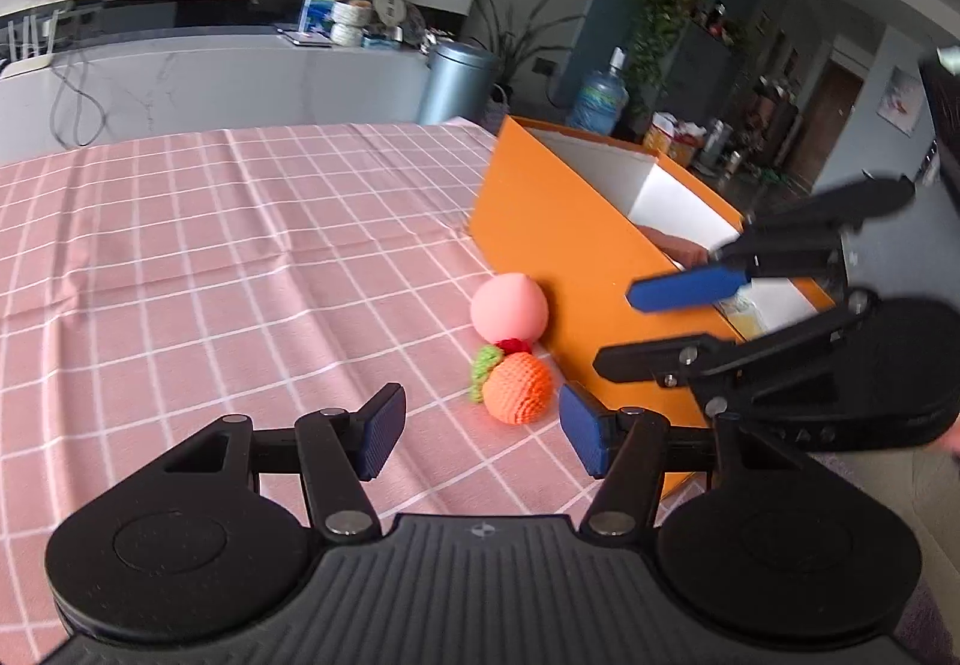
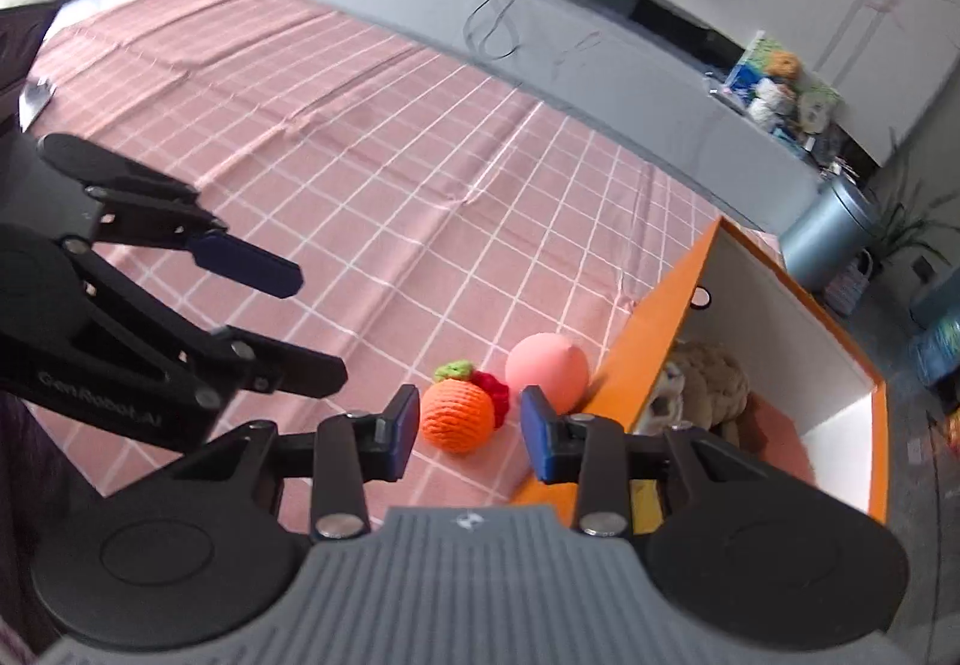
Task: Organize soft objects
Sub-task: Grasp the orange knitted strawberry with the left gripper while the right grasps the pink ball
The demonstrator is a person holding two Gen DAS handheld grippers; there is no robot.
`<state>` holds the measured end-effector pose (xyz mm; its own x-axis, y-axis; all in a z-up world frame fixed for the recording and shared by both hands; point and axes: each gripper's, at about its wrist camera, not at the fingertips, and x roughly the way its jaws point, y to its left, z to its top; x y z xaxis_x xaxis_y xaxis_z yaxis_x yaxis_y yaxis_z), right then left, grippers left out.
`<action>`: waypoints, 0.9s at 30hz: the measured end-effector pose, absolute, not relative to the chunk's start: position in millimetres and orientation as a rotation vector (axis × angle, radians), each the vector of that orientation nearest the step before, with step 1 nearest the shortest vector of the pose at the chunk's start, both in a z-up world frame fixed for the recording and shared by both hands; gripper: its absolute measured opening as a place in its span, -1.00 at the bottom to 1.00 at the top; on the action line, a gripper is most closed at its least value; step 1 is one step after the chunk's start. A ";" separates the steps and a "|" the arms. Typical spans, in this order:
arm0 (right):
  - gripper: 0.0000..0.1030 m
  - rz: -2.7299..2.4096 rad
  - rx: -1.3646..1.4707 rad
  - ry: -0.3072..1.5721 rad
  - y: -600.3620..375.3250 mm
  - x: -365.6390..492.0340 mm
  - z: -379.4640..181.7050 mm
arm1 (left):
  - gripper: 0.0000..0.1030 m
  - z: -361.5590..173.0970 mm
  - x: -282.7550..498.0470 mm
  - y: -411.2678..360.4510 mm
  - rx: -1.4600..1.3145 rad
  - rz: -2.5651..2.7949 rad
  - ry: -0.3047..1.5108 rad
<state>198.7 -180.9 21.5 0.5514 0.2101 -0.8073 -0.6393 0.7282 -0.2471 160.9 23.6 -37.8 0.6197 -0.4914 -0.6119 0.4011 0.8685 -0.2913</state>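
Crocheted orange ball lies beside orange box | my right claw released, lined up on it | left claw released, idle

The left wrist view looks forward and down along the left claw, from close above the surface; the orange box lies ahead to its right. The right wrist view looks down along the right claw from similarly near, the same box to its right. Both views share the crocheted orange and pink ball just ahead, and each sees the other claw.
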 end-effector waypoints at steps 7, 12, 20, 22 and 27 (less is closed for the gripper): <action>-0.48 0.733 -0.762 0.914 -186.0 232.7 19.4 | 0.30 -50.6 193.6 -3.1 -0.125 -0.540 0.846; -0.48 0.836 -0.884 0.909 -183.2 255.0 17.1 | 0.30 -61.4 211.1 -18.9 -0.126 -0.526 0.916; -0.48 0.949 -1.018 0.946 -176.6 282.3 7.7 | 0.30 -77.1 228.2 -36.1 -0.124 -0.523 0.972; -0.48 0.953 -1.031 0.961 -174.5 289.4 4.2 | 0.21 -80.4 230.9 -39.2 -0.113 -0.519 0.985; -0.24 0.965 -1.039 1.010 -168.2 303.5 -3.1 | 0.00 -82.4 233.3 -36.2 -0.127 -0.521 0.979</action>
<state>303.5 -168.2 -3.1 0.2472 0.1415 -0.9586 -0.9512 0.2239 -0.2123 233.3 -36.2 -82.4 0.4464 -0.4750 -0.7583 0.3631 0.8707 -0.3317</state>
